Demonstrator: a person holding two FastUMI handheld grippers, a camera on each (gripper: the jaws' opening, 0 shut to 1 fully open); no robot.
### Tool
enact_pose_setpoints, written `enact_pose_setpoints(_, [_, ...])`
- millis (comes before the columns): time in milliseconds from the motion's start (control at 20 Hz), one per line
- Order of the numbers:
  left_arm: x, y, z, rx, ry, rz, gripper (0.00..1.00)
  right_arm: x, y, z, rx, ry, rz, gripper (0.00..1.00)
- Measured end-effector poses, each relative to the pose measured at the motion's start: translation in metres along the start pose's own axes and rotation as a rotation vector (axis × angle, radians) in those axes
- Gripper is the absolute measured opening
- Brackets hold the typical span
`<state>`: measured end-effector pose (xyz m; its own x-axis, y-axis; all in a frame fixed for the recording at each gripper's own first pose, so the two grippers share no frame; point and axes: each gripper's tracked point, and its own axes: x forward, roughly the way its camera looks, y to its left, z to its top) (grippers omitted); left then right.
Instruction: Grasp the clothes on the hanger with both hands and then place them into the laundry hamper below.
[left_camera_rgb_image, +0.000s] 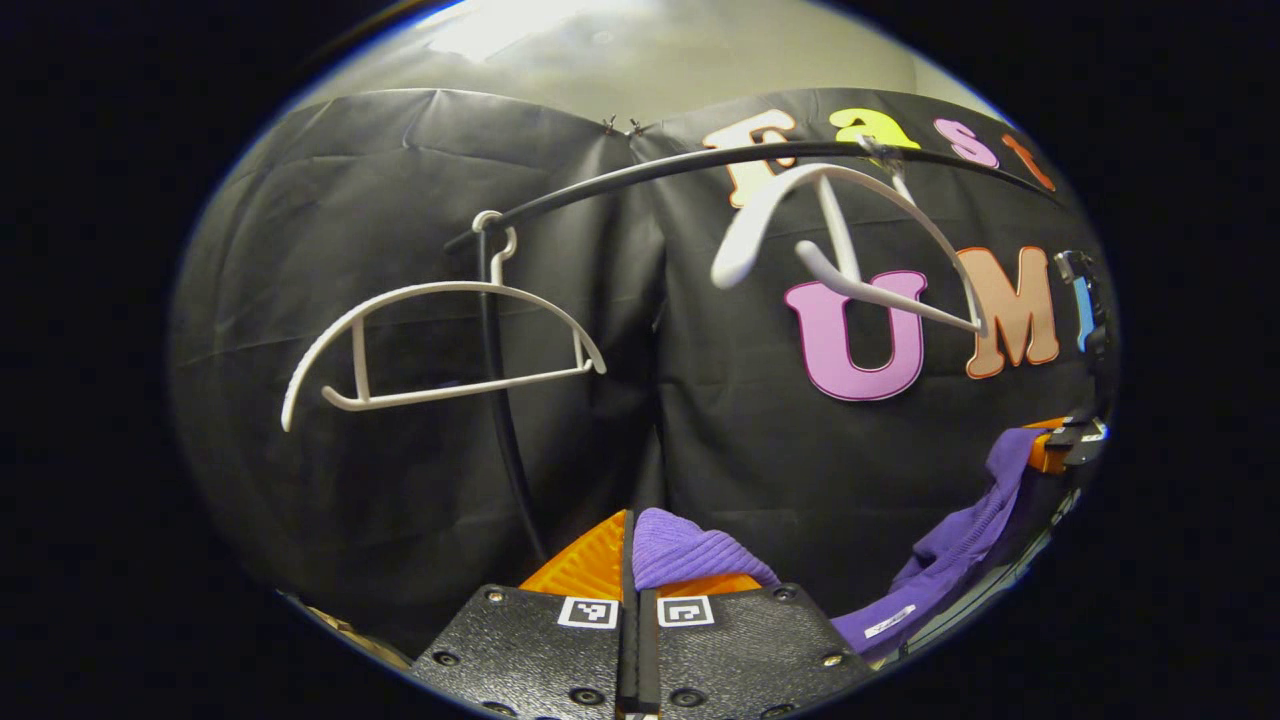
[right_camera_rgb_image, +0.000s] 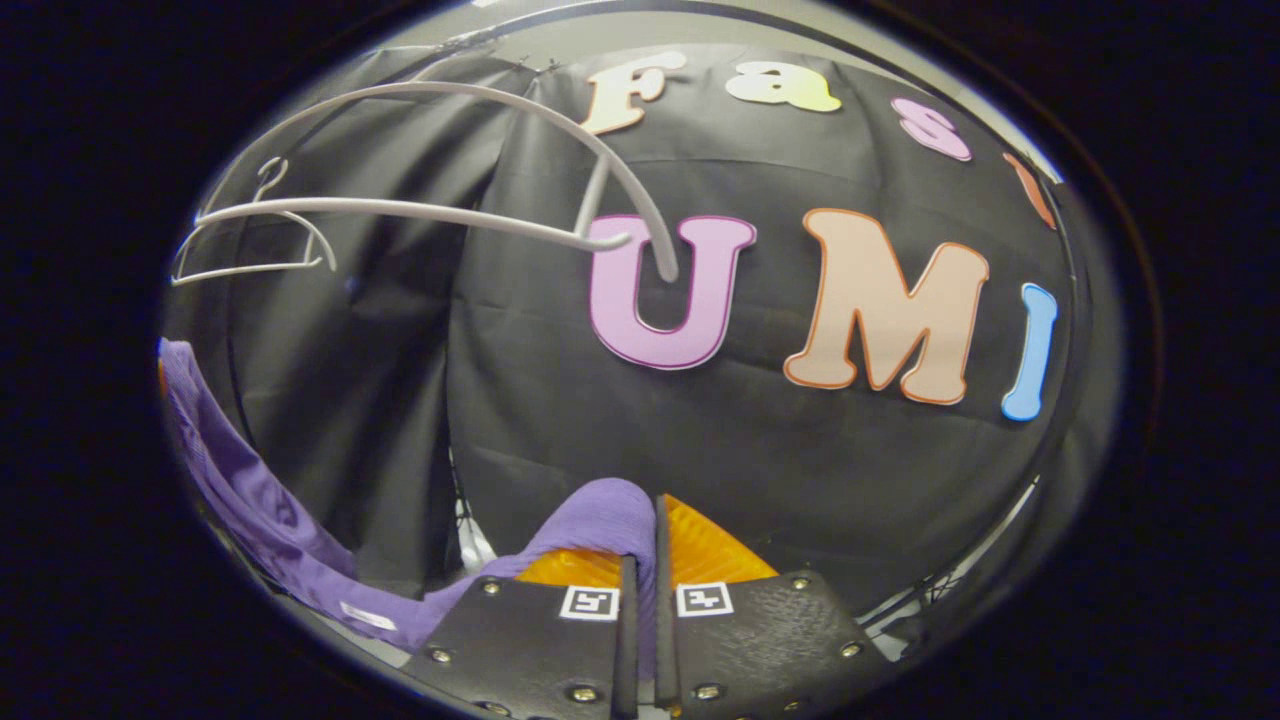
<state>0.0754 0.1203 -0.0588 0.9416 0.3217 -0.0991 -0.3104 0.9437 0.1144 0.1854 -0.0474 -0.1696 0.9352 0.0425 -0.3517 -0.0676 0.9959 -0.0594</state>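
In the left gripper view, the left gripper has its jaws closed tight on a fold of the purple garment, which bunches up between and over the fingers. From there the cloth shows again at the right edge, draped down from the right gripper seen farther off. A black rail curves across the top, and two bare white hangers hang from it: the near hanger at left and the far hanger at right, tilted. In the right gripper view, the right gripper likewise has its jaws shut on the purple garment, which trails away to the left and low along the edge.
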Motion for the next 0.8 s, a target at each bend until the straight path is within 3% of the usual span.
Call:
enact_pose_setpoints(50, [-0.001, -0.007, -0.002, 0.004, 0.0, -0.014, 0.0, -0.003, 0.006, 0.001, 0.0, -0.003, 0.015, 0.07])
enact_pose_setpoints(400, [-0.004, -0.05, -0.014, 0.026, 0.011, -0.129, 0.0, -0.023, 0.045, -0.006, -0.023, 0.004, 0.115, 0.12])
enact_pose_setpoints(500, [-0.003, -0.062, -0.023, 0.025, 0.03, -0.16, 0.0, -0.028, 0.053, -0.016, -0.028, 0.02, 0.14, 0.07])
enact_pose_setpoints(800, [-0.003, -0.094, -0.062, 0.022, 0.111, -0.255, 0.0, -0.036, 0.072, -0.053, -0.045, 0.088, 0.179, 0.07])
